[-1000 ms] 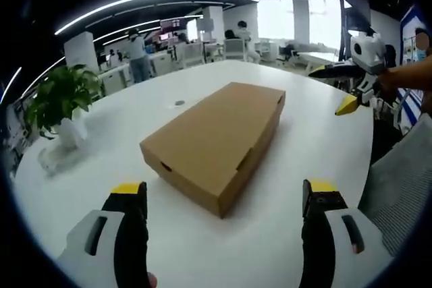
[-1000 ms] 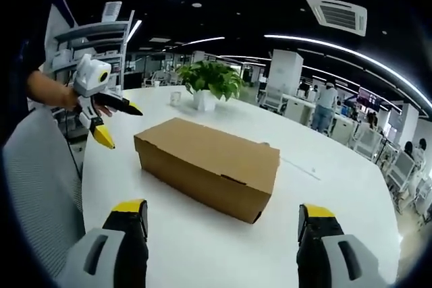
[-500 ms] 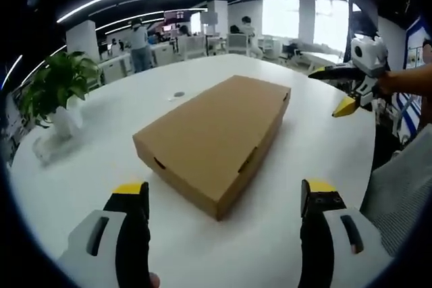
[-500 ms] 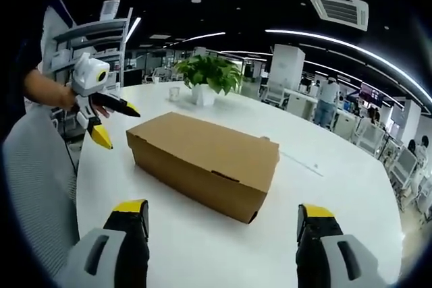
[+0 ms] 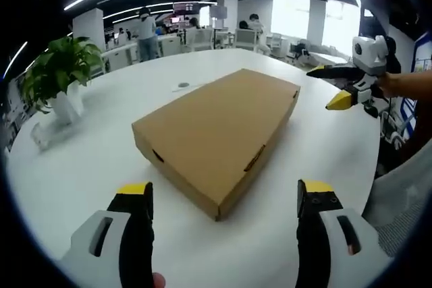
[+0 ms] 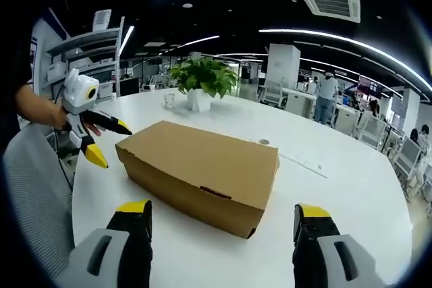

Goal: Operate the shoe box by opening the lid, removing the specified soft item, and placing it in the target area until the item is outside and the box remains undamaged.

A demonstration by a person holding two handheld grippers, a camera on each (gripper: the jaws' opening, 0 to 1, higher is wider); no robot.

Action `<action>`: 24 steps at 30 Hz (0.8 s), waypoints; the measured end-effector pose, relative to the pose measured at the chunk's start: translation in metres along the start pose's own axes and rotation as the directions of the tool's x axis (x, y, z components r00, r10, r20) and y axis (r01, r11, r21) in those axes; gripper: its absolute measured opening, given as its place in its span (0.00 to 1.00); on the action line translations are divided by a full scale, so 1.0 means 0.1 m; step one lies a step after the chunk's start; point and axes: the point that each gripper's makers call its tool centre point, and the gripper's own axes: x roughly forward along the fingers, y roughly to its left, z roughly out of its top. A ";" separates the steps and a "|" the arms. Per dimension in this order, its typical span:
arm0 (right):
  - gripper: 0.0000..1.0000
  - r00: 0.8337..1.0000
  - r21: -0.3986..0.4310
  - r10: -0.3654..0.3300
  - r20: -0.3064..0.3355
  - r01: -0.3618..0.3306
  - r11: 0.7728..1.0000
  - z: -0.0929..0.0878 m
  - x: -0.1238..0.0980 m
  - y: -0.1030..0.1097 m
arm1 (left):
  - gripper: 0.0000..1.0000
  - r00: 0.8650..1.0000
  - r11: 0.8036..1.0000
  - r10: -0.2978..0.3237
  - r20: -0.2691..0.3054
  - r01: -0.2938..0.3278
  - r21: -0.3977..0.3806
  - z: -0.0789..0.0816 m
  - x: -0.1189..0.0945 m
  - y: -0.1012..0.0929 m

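Cardboard shoe box (image 5: 219, 129), lid closed, on white table (image 5: 88, 166). Left claw (image 5: 224, 197) released, at box's 6 o'clock. Right claw (image 6: 223, 219) released. Potted plant (image 5: 57, 82) at 10 o'clock.

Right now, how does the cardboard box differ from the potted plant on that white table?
The cardboard box is brown, low and flat-lidded, lying shut near the grippers; the potted plant is green and leafy, standing upright in a white pot nearer the far edge. The box is far wider. Both rest on the white table, apart.
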 end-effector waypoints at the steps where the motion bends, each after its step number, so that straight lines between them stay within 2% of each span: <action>1: 0.85 1.000 -0.009 0.001 -0.009 -0.001 1.000 -0.01 0.02 0.00 | 0.88 1.000 1.000 0.003 0.004 -0.003 -0.002 0.01 0.01 0.01; 14: 0.80 0.997 -0.028 0.025 -0.076 -0.027 0.999 -0.13 0.23 -0.11 | 0.83 1.000 0.999 0.020 0.015 -0.020 -0.030 0.13 0.15 0.05; 18: 0.75 0.995 -0.042 0.035 -0.097 -0.039 0.998 -0.16 0.31 -0.12 | 0.82 1.000 0.998 0.025 0.012 -0.025 -0.050 0.15 0.19 0.04; 24: 0.74 0.994 -0.043 0.044 -0.098 -0.048 0.998 -0.11 0.42 -0.14 | 0.81 0.999 0.998 0.036 0.005 -0.036 -0.058 0.15 0.24 0.02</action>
